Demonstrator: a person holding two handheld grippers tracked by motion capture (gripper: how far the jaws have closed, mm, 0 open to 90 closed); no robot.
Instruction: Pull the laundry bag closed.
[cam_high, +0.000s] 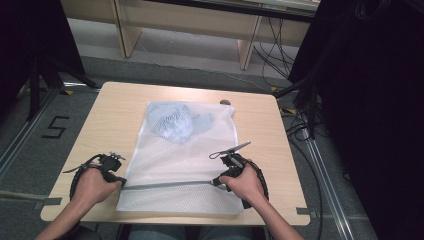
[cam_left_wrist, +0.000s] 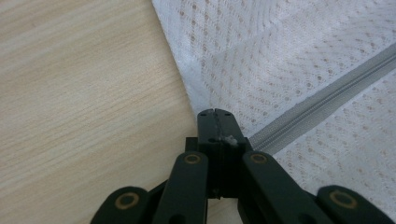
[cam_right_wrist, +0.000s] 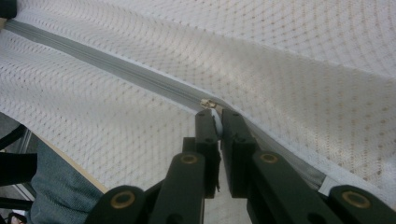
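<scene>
A white mesh laundry bag (cam_high: 182, 160) with pale blue clothing (cam_high: 177, 122) inside lies flat on the light wooden table (cam_high: 107, 117), its grey zipper (cam_high: 165, 185) running from nine to three o'clock across the near end. The left gripper (cam_left_wrist: 215, 122) is clamped on the bag's corner at the zipper's nine o'clock end, while the right gripper (cam_right_wrist: 217, 122) pinches the small zipper pull (cam_right_wrist: 208, 103) at the three o'clock end. On the floor at nine o'clock, a black "5" (cam_high: 54, 127) is readable.
</scene>
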